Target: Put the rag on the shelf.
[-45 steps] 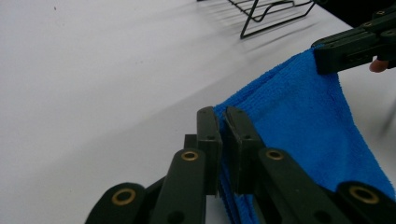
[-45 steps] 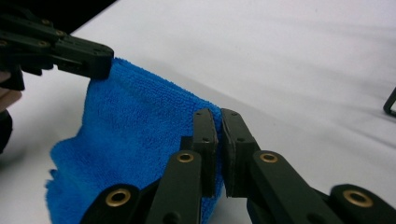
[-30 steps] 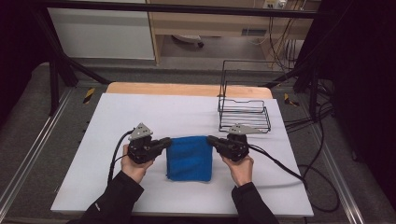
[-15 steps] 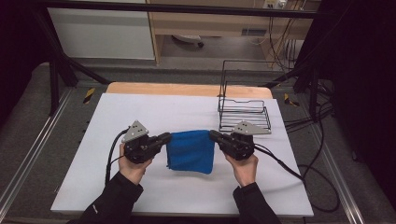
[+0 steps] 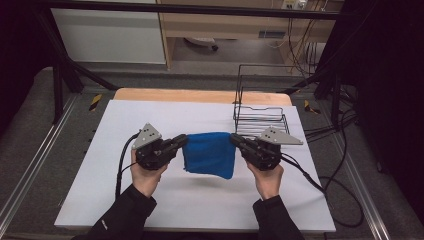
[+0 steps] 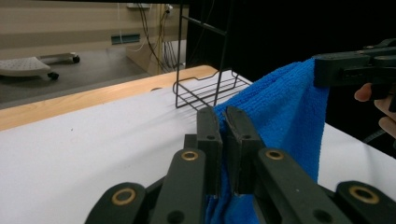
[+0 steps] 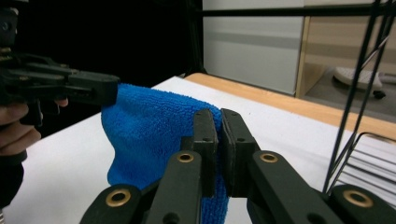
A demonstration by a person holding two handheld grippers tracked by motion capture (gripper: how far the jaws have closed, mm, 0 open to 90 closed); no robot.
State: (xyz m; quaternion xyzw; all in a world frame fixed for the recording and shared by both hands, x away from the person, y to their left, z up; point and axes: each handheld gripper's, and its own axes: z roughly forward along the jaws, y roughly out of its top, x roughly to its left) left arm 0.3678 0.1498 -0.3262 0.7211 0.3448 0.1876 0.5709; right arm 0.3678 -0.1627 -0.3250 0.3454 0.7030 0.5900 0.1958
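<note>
The white surface (image 5: pixel 150 200) spreads wide beneath both hands, its wooden far edge (image 5: pixel 200 95) bare and its near half open on every side. At its far right corner stands a black wire rack (image 5: pixel 260 117), just behind the right tool (image 5: pixel 235 140). Between the hands hangs the blue cloth (image 5: pixel 210 155): a second ago it lay low against the surface, and now it is lifted clear, casting a shadow below, with both hands higher than before. The left tool (image 5: pixel 182 141) is closed tight on the cloth's left top corner; the left gripper view shows its jaws pinched on the blue pile. The right tool is likewise clamped on the cloth's right top corner, seen up close in the right gripper view. The cloth sags between the two grips, its lower edge free. No writing can be read on anything.
</note>
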